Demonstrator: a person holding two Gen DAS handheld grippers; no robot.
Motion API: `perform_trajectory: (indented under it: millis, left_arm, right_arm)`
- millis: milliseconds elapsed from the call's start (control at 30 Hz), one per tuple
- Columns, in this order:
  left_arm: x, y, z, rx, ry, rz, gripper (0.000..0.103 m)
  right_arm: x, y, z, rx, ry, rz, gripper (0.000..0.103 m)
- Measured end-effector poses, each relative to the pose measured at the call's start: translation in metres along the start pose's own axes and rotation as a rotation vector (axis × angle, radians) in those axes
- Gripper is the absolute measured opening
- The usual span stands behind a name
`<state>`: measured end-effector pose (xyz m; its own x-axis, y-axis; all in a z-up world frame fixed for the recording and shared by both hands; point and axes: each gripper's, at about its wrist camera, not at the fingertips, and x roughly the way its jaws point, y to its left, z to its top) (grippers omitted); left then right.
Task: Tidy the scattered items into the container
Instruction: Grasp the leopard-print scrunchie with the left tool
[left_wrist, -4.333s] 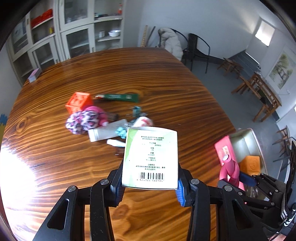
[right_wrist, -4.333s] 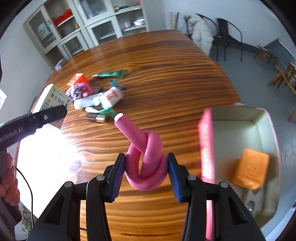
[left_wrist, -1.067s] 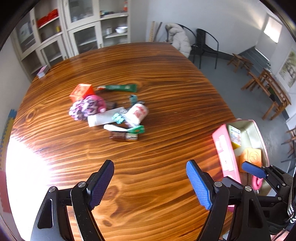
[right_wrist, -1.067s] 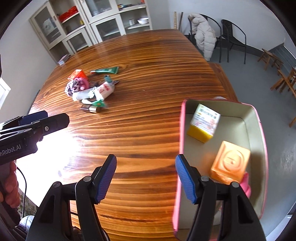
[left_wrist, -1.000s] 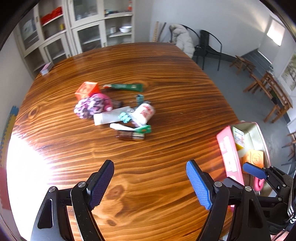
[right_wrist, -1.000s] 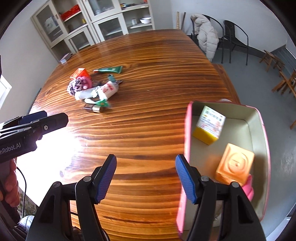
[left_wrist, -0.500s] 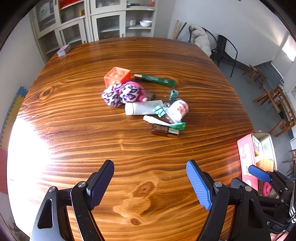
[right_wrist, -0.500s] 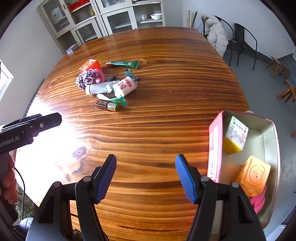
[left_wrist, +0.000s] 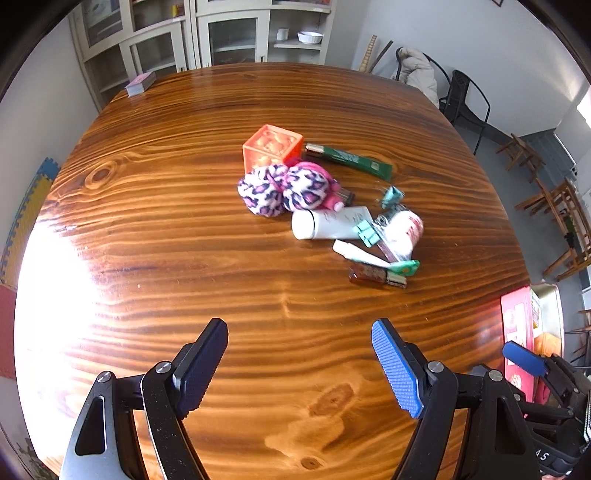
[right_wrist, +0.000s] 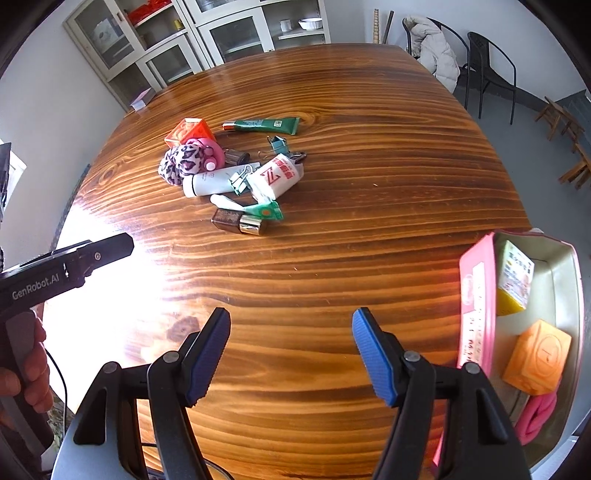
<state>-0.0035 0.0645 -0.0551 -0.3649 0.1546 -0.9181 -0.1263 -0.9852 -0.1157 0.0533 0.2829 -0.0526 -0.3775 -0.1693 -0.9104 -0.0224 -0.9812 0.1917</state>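
Observation:
A cluster of items lies mid-table: an orange cube (left_wrist: 272, 149), a leopard-print scrunchie (left_wrist: 284, 188), a green tube (left_wrist: 351, 160), a white tube (left_wrist: 330, 223), a white packet (right_wrist: 277, 175), teal clips (left_wrist: 365, 234) and a brown lipstick (left_wrist: 376, 277). The pink-rimmed container (right_wrist: 476, 295) sits off the table's right edge and holds a carton (right_wrist: 515, 277), an orange block (right_wrist: 537, 356) and a pink knotted tube (right_wrist: 535, 415). My left gripper (left_wrist: 299, 365) is open and empty, above the near table. My right gripper (right_wrist: 291, 354) is open and empty, left of the container.
The round wooden table (left_wrist: 177, 206) has bright glare at its left. A small pad (left_wrist: 140, 82) lies at the far edge. Cabinets (left_wrist: 229, 33) stand behind; chairs (right_wrist: 487, 74) stand at the right. The left gripper's body (right_wrist: 66, 269) shows in the right wrist view.
Both grippers, which let go of the carton and pink tube into the container earlier, have moved left and back toward the cluster. The container has slid toward the right edge of both views.

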Motion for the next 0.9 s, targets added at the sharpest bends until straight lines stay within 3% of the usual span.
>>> perform_trajectory:
  millis: [467,900]
  left_arm:
    - [0.044,0.035,0.067,-0.05,0.002,-0.066,0.082]
    - [0.086,0.042,0.101,-0.075,0.008,-0.168,0.082]
  right_arm:
    - [0.029,0.006,0.018,0.074,0.038,-0.025,0.073]
    - [0.053,0.003,0.035,0.116,0.069,-0.062,0.073]
